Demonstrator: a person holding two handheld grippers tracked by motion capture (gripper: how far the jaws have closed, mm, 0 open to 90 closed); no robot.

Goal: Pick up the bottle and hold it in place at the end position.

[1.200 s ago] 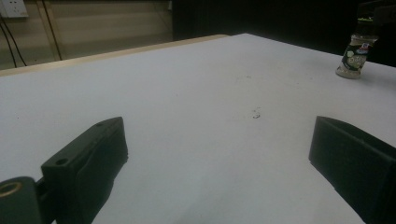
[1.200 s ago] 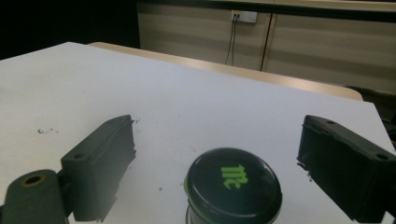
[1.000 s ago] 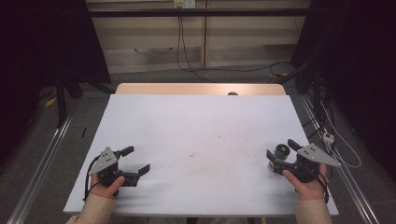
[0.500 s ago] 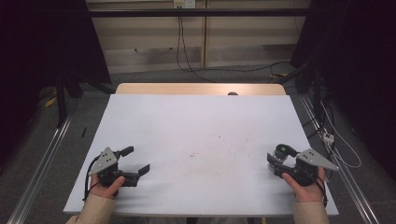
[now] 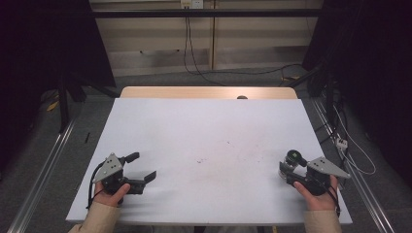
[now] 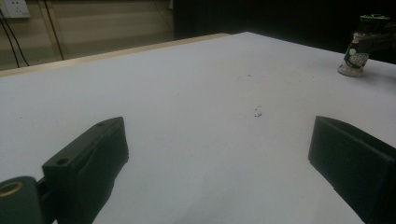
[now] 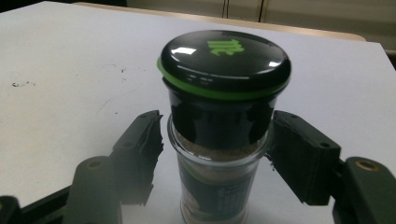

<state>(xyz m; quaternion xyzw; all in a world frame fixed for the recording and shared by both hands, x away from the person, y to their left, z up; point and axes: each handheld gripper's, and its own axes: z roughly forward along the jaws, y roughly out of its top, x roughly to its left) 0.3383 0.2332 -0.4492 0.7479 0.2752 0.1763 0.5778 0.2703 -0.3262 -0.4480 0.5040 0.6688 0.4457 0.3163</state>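
High view is showing both forearms coming in from the bottom edge, each hand wrapped around its tool near a front corner of the white worktop (image 5: 209, 141). The left hand (image 5: 111, 193) is resting low on the worktop with the left gripper (image 5: 142, 167) pointing toward the middle, slightly inward; its fingers (image 6: 88, 163) are standing wide apart with nothing between them, bare worktop lying in the gap in the left gripper view. The right hand (image 5: 315, 193) is lying palm-in at the right front corner, holding the right gripper (image 5: 286, 172) level and aimed left across the worktop. A spice jar (image 7: 219, 135) with a black, green-rimmed lid is standing upright between the right fingers (image 7: 140, 154), which have just been closing in on it. In the right gripper view the pads are sitting just beside the glass body on either side, with narrow gaps still showing. The jar is resting on the worktop near its right edge, well apart from the left gripper.
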